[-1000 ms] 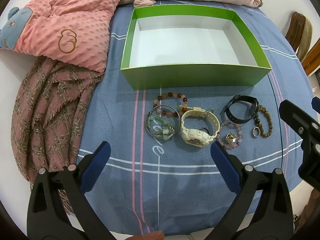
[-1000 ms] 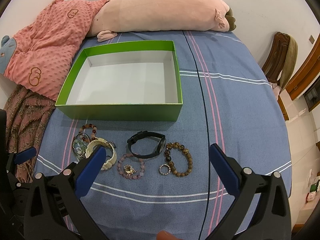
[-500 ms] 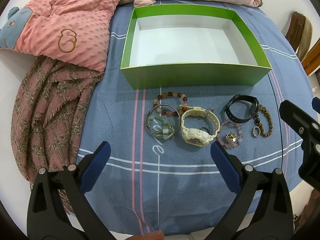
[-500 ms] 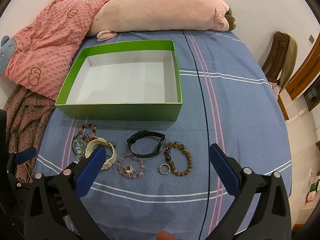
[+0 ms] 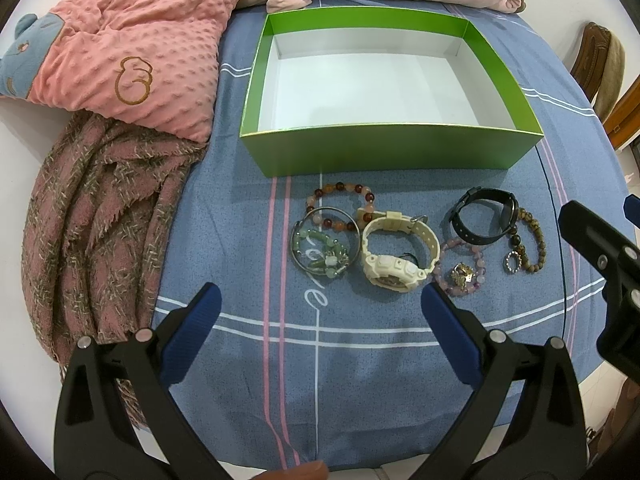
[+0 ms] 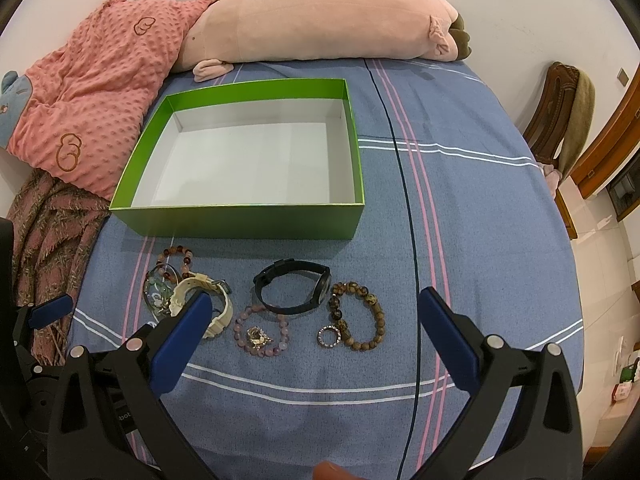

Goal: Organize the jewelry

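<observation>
An empty green box with a white inside sits on the blue bedsheet. In front of it lie a cream watch, a black watch, a brown bead bracelet, a purple bead bracelet, an orange bead bracelet, a silver bangle with green beads and a small ring. My left gripper is open and empty, just short of the jewelry. My right gripper is open and empty over the right-hand pieces.
A pink dotted blanket and a woven scarf lie left of the box. A long pink plush pillow lies behind it. A wooden chair stands off the bed's right side. The bed edge is near me.
</observation>
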`<state>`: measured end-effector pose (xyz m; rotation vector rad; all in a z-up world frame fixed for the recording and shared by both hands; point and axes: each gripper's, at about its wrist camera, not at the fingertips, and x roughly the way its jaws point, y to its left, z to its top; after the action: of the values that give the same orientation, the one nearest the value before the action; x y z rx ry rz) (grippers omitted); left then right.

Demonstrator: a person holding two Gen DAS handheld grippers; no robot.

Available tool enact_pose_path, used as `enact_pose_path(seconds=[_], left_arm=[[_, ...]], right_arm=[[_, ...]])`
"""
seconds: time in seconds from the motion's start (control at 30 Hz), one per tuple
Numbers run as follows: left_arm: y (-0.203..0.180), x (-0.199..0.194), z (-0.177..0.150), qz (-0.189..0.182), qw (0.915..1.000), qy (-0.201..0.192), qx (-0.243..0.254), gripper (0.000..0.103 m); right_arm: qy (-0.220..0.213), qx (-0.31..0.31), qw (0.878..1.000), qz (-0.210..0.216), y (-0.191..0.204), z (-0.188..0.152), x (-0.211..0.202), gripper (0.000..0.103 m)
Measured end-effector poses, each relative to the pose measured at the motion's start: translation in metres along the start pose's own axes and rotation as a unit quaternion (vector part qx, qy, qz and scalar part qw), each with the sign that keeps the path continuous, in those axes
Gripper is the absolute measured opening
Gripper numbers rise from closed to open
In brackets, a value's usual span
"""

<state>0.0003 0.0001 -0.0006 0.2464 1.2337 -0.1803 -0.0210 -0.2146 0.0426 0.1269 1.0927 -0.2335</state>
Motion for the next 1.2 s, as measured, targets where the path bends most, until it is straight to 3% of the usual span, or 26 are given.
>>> enact_pose_path(seconds=[0.27, 0.47, 0.53, 0.6, 0.67, 0.7, 0.8, 0.87, 0.9, 1.0, 1.2], left_arm=[[-0.001, 0.006, -0.007, -0.001, 1.0000, 0.003, -0.003, 0.101], [0.001, 0.010, -0.008, 0.001, 0.9999, 0.000, -0.015, 0.097], [0.002, 0.013, -0.013, -0.006, 0.9997, 0.009, -0.023, 0.088], [0.004, 0.015, -0.018, -0.015, 0.9989, 0.013, -0.043, 0.080], [0.005, 0.021, -0.020, -0.023, 0.9974, 0.022, -0.065, 0.075], [0.006, 0.024, -0.020, -0.024, 0.9966, 0.026, -0.074, 0.075], [0.007, 0.032, -0.015, -0.029, 0.9901, 0.048, -0.129, 0.075], [0.007, 0.028, -0.011, -0.021, 0.9849, 0.037, -0.168, 0.079], [0.006, 0.026, -0.009, -0.012, 0.9836, 0.029, -0.177, 0.085], [-0.001, 0.027, -0.006, 0.013, 0.9811, 0.024, -0.192, 0.086], [0.002, 0.040, -0.005, 0.005, 0.9751, 0.035, -0.219, 0.086]], right_arm=[[0.002, -0.008, 1.000, -0.002, 0.002, -0.001, 0.004, 0.102], [0.005, 0.002, 0.999, -0.041, -0.031, 0.011, 0.013, 0.102], [0.024, 0.001, 0.999, -0.030, -0.046, 0.015, 0.023, 0.091], [0.047, -0.002, 0.999, -0.015, -0.054, 0.014, 0.032, 0.069], [0.066, -0.010, 0.998, 0.004, -0.054, 0.013, 0.042, 0.055], [0.076, -0.023, 0.997, 0.009, -0.050, 0.011, 0.048, 0.053], [0.091, -0.060, 0.994, 0.024, -0.037, 0.009, 0.066, 0.053], [0.097, -0.079, 0.991, 0.037, -0.028, 0.010, 0.077, 0.053], [0.098, -0.086, 0.991, 0.042, -0.025, 0.012, 0.082, 0.053], [0.107, -0.120, 0.986, 0.045, -0.011, 0.012, 0.097, 0.053], [0.122, -0.171, 0.977, 0.044, 0.006, 0.005, 0.114, 0.062]])
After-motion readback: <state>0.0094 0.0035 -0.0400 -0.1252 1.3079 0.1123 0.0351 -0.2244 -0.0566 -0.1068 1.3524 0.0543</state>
